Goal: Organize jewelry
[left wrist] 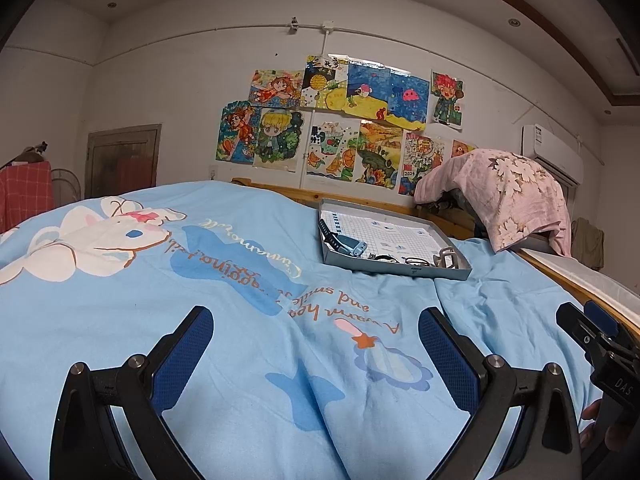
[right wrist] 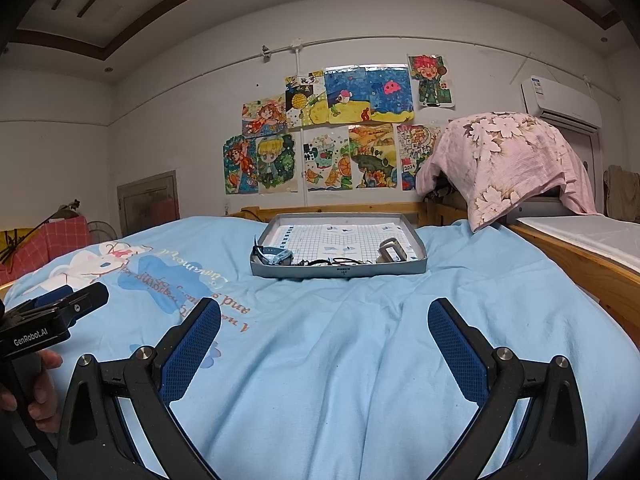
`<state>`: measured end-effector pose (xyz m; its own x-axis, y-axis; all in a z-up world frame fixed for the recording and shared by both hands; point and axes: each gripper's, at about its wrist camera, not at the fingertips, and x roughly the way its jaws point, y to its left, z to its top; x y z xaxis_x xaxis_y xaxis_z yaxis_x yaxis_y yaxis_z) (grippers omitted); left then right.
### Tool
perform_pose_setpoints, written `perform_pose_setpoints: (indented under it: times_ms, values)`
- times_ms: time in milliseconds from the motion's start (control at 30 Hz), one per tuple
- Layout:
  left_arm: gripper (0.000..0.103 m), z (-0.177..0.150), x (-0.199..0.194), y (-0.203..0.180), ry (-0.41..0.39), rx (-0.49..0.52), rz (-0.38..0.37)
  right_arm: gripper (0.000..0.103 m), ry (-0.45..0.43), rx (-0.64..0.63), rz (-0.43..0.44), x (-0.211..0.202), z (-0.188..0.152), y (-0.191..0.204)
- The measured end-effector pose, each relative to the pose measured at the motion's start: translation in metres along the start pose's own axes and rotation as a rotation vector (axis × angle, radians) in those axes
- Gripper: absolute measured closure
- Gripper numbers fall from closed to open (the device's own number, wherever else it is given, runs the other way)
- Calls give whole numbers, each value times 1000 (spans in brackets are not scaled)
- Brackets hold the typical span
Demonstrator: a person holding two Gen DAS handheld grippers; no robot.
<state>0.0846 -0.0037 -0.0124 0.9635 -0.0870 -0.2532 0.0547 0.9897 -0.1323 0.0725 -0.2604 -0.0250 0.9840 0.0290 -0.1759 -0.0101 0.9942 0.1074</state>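
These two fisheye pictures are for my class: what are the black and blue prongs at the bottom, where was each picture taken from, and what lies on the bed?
A person holds a hand-held grasping tool in each hand, each with a camera looking forward along its two fingers. The left wrist view shows the left tool; the right wrist view shows the right tool. Each also glimpses the other at its edge. Both are open and hold nothing, hovering over a blue cartoon-print bed cover. Farther off lies a shallow grey tray lined with grid paper. Along its near edge sit a blue watch, some dark tangled pieces too small to identify, and a metallic piece. Children's drawings hang on the wall.
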Motion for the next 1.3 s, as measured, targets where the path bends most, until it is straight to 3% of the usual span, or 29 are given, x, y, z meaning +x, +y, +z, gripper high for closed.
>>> perform_pose_setpoints:
  times_ms: [1300]
  values:
    - [0,-1,0,-1,-1,0,0,1,3,22,-9,0,-1,-1]
